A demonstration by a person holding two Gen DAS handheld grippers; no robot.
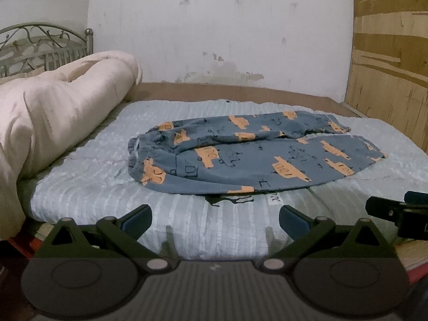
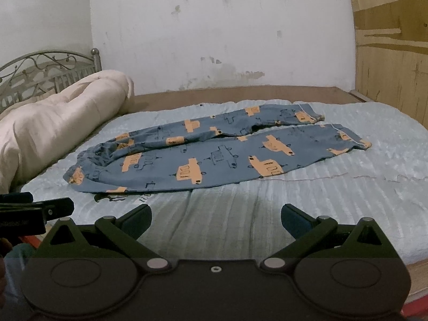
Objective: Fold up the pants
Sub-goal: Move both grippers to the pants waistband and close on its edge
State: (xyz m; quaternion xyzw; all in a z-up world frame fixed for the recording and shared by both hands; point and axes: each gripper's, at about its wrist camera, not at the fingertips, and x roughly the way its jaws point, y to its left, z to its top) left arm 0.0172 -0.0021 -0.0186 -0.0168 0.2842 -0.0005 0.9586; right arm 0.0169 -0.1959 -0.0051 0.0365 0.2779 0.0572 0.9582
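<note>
Fingers: my left gripper [image 1: 215,218] and right gripper [image 2: 216,218] spread wide, empty, short of the pants.
Pants [image 2: 203,152]: blue, orange vehicle print, unfolded flat mid-bedspread [image 2: 347,187]; waistband toward the rolled duvet [image 2: 53,117].

Both views low, facing pants [image 1: 240,155] [image 2: 214,155].

The left black two-finger handheld gripper [image 1: 215,219] has angular linkage arms, silver pivot pins, round disc housings, a ribbed grey centre plate and blue-padded fingertips [image 1: 137,220]. The matching right gripper [image 2: 216,219] shows a small screw, possibly a mounting hole.
</note>
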